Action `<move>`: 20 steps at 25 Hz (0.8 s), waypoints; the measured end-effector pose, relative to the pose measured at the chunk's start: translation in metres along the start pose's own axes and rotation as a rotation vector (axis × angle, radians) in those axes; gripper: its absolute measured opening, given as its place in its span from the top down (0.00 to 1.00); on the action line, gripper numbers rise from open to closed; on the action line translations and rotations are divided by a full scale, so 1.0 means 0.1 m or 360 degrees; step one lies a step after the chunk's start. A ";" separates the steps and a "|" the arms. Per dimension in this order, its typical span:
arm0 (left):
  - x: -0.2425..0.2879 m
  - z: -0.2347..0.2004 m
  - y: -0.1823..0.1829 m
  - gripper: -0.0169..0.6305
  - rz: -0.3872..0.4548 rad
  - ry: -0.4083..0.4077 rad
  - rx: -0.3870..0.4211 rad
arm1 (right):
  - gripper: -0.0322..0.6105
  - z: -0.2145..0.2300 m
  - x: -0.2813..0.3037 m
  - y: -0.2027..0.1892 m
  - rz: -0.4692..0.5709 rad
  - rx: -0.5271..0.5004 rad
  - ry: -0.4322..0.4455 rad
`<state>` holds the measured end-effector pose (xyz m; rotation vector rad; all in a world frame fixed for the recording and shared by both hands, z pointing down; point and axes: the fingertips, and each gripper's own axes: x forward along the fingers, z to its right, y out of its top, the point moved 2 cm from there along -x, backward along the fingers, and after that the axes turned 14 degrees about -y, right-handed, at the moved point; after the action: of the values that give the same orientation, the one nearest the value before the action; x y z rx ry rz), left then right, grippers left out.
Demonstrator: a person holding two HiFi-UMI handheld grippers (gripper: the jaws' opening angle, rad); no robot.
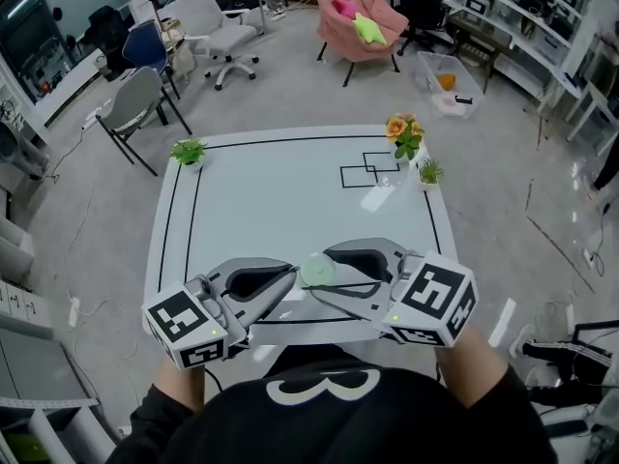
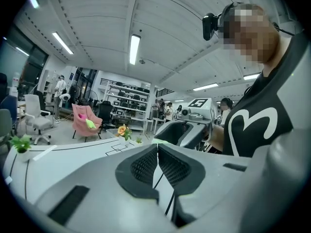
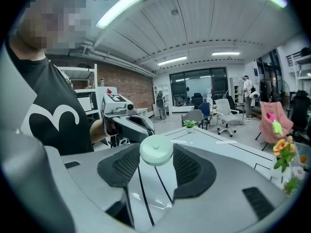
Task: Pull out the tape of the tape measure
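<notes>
The right gripper [image 3: 156,155] clamps the pale green tape measure [image 1: 316,272] by its round sides, likely to steady the case. Just left of the tape measure, the left gripper [image 2: 157,152] has its jaws pressed together, probably on the tape's tab, though none shows. Beneath lies the white table [image 1: 290,201]; beyond, potted plants [image 1: 189,151], then office chairs [image 1: 227,27].

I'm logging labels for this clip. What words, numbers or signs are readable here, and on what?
"3": large white figure on the person's black shirt.
Marker cubes: square black-and-white patterns only, no words.
Tape measure: no label visible.
Shelves in the background: anything there is too small to read.
</notes>
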<state>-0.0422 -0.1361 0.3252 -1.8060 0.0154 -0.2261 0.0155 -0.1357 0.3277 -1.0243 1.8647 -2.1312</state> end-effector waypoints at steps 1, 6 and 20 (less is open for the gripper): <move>0.00 0.00 -0.02 0.95 -0.0008 0.0011 0.0004 | 0.61 0.00 0.01 -0.02 -0.0003 0.0007 -0.0004; -0.06 0.01 -0.05 0.95 -0.0007 0.0072 -0.0001 | 0.61 -0.03 0.02 -0.04 0.0018 0.0020 -0.0006; -0.28 -0.07 -0.12 0.95 0.0035 0.0296 -0.0105 | 0.61 0.01 -0.03 -0.14 -0.0017 0.0009 -0.0045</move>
<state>-0.0723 -0.1360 0.3339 -1.8437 0.1760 -0.3811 0.0232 -0.1321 0.3395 -1.0604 1.8433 -2.1153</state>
